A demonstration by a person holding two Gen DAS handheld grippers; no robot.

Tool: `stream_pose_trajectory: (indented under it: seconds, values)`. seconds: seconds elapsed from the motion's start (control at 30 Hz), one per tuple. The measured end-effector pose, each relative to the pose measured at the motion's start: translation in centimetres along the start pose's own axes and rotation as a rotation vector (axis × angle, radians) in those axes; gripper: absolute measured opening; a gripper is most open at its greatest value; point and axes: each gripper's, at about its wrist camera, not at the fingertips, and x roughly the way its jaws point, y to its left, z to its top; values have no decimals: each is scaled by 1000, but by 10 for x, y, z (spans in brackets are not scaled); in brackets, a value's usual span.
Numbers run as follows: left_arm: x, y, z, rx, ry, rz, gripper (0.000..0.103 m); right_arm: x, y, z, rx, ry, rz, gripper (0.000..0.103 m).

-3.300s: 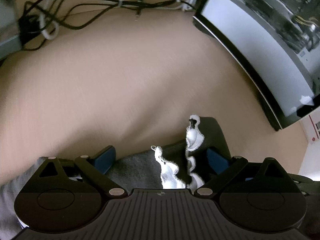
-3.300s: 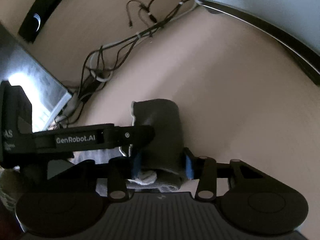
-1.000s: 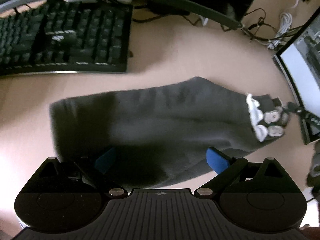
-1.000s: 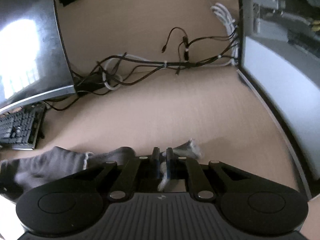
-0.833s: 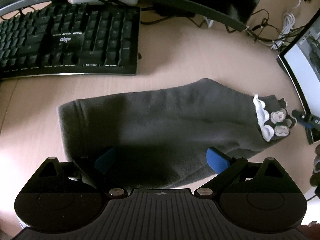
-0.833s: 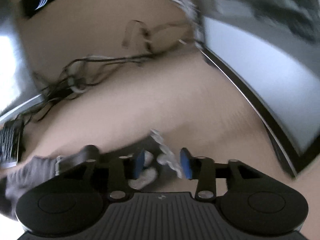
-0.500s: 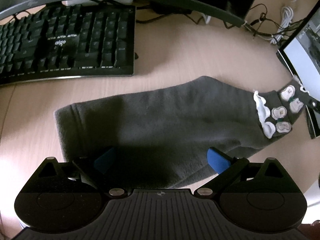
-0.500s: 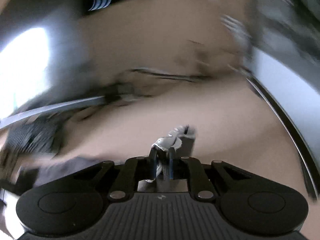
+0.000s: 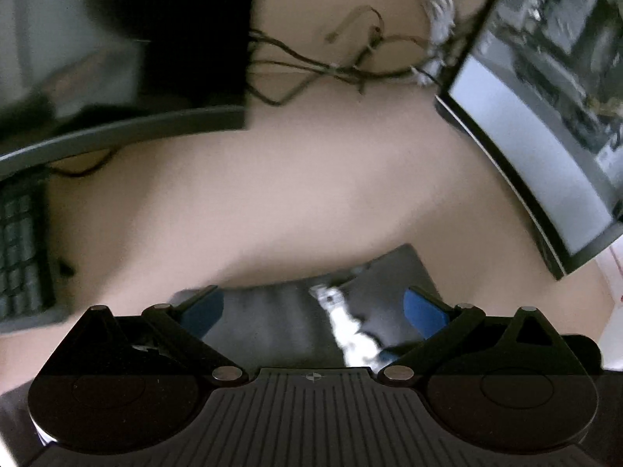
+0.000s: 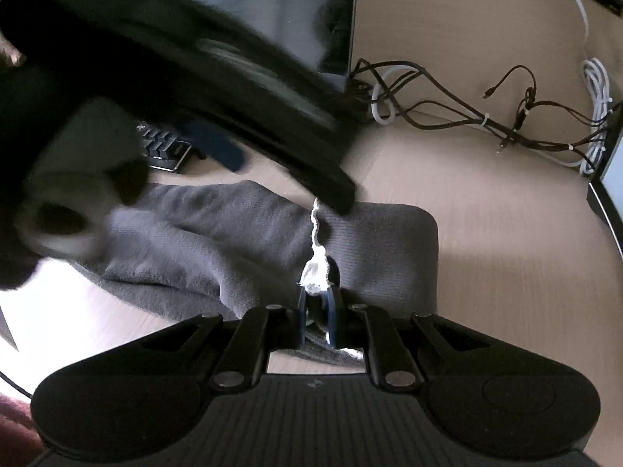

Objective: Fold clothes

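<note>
Garment: a dark grey sock [image 10: 241, 241] with a white frilled cuff trim [image 10: 316, 268] is laid on the table [image 10: 506, 241], its cuff end doubled over the body so that the trim runs across the middle of the sock.

Landmark: all places are given relative to the sock.

Right tool [image 10: 316, 317]: clenched on the trim at the near edge of the sock; the frill is pinched between the blue pads, seemingly so that the doubled cuff end can be steered and kept from springing open.

Left tool [image 9: 311, 311]: released, jaws spread wide over the sock, with the trim [image 9: 346, 323] between them and no cloth gripped; in the right wrist view it is seen blurred above the far side of the sock, its tip close to the trim.

Stage, as judged: a fold with the cuff over the body is in place and held; whether it is being laid or lifted cannot be told.

Surroundings: a keyboard [image 10: 163, 148] beyond the far left of the sock, cables [image 10: 486, 116] well beyond it, a monitor [image 9: 545, 124] to the far right.
</note>
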Motion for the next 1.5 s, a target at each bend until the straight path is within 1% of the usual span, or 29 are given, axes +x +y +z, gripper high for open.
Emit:
stream_pose_trajectory:
  seconds: [0.07,0.13,0.17,0.2,0.23,0.27,0.3,0.4,0.53,0.57,0.7,0.73,0.83,0.87,0.9,0.93,0.97,1.0,1.1,1.17,1.3,1.37,1.47,1.5]
  values:
    - [16,-5,0,26,38,18,101,-2,-3,1,17,-5,15,11]
    - [30,-7,-2,47,72,41,102,-9,-11,1,46,-13,43,18]
    - [36,-8,-3,58,89,53,102,-14,-17,0,70,-18,62,25]
    - [37,-7,-4,55,89,47,102,-21,-26,-2,103,-24,80,32]
    - [38,-5,-4,51,88,41,102,-28,-34,-4,139,-31,95,36]
    - [38,-3,-5,48,88,35,103,-34,-43,-7,183,-37,104,44]
    - [39,-2,-5,44,87,28,103,-40,-54,-11,235,-40,108,48]
    - [40,3,-7,34,85,9,103,-49,-89,-24,463,-51,91,53]
    - [41,5,-8,31,78,-2,103,-28,-117,-39,722,-50,94,56]
    - [41,5,-8,32,77,-4,103,-22,-120,-41,757,-48,95,57]
    - [41,7,-10,35,73,-15,103,6,-106,-32,739,-11,107,57]
    - [41,8,-11,34,70,2,103,11,-104,-30,735,-4,114,57]
    - [41,13,-12,22,63,-8,103,17,-103,-29,740,2,157,57]
    - [41,13,-13,22,61,-6,103,18,-102,-29,740,8,174,51]
    - [41,13,-13,23,59,-6,103,19,-104,-29,742,12,191,39]
    - [41,12,-13,23,59,-3,103,18,-107,-30,738,11,194,38]
    - [42,11,-12,24,58,0,103,17,-105,-28,725,7,185,32]
    - [43,10,-12,24,57,3,103,17,-104,-25,710,2,176,28]
    - [48,1,-6,38,54,10,103,12,-103,-21,675,-15,137,25]
    - [56,-12,3,64,49,-5,103,3,-108,-23,664,-27,100,25]
    - [72,-53,24,160,25,-42,103,-12,-117,-21,579,-45,-7,25]
    - [72,-69,30,205,9,-48,103,-19,-122,-20,537,-54,-60,25]
    - [61,-74,32,220,-15,-40,103,-30,-129,-18,472,-67,-139,25]
    - [57,-70,30,209,-16,-43,103,-31,-127,-17,442,-66,-160,25]
